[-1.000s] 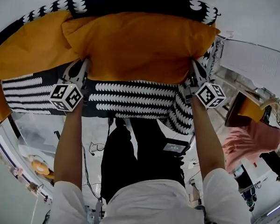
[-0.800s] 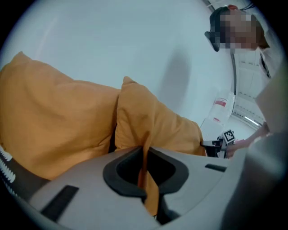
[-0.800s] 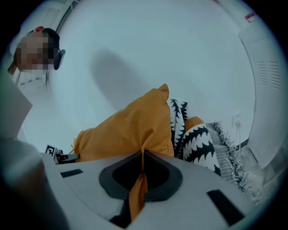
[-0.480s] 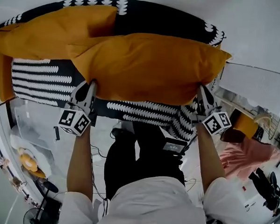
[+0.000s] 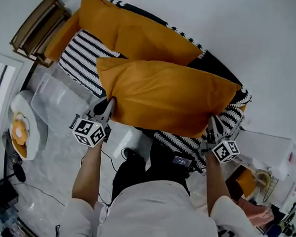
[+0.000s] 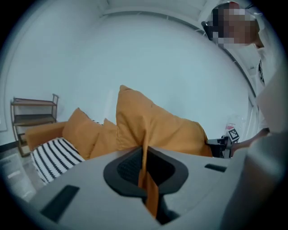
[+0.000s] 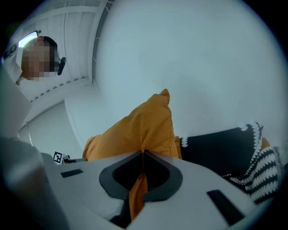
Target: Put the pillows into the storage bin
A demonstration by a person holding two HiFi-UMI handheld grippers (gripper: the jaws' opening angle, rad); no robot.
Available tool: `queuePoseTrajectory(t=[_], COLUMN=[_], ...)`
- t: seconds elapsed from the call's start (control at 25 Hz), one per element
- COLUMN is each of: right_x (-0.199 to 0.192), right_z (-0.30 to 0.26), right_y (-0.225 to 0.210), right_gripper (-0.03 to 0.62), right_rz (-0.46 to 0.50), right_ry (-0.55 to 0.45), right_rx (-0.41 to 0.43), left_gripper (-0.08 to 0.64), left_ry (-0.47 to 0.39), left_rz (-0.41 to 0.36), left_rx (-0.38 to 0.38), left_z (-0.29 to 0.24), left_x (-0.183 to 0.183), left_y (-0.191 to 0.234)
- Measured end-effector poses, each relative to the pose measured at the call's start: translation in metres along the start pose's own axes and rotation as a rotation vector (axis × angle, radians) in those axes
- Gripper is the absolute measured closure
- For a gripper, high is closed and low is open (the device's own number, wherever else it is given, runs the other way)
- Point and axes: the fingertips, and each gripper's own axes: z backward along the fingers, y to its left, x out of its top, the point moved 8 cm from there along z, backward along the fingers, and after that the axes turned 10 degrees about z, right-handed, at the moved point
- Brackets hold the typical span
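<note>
Head view shows your orange pillow (image 5: 164, 94) stretched between both grippers, in front of the black-and-white striped cover (image 5: 81, 62). Your left gripper (image 5: 108, 106) is clenched on the pillow's corner at 8 o'clock. Your right gripper (image 5: 214, 126) is clenched on the corner at 4 o'clock. In each gripper view, a fold of orange fabric is pinched flat between the jaws. A second orange pillow (image 5: 132, 33) lies on the cover at 11 o'clock of the held one. The clear storage bin (image 5: 55, 100) sits on the floor at 9 o'clock of your left gripper, apart from it.
</note>
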Motion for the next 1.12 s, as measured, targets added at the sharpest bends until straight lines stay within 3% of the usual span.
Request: queuePoseTrajectory(t=[0.32, 0.6, 0.8, 1.12], right_x=[0.020, 0.030, 0.026, -0.003], right_z=[-0.035, -0.080, -0.109, -0.170], right_y=[0.195, 0.350, 0.437, 0.550], right_gripper=[0.560, 0.560, 0.560, 0.560], right_rz=[0.111, 0.195, 0.168, 0.152], right_ry=[-0.013, -0.025, -0.027, 0.010], right_rx=[0.199, 0.439, 0.578, 0.795], left_gripper=[0.540, 0.541, 0.543, 0.543], left_ry=[-0.215, -0.341, -0.403, -0.484], left_rz=[-0.007, -0.005, 0.008, 0.042], left_rx=[0.169, 0.370, 0.502, 0.720], left_z=[0.244, 0.421, 0.514, 0.614], left_x=[0.044, 0.048, 0.043, 0.023], left_y=[0.036, 0.063, 0.072, 0.089])
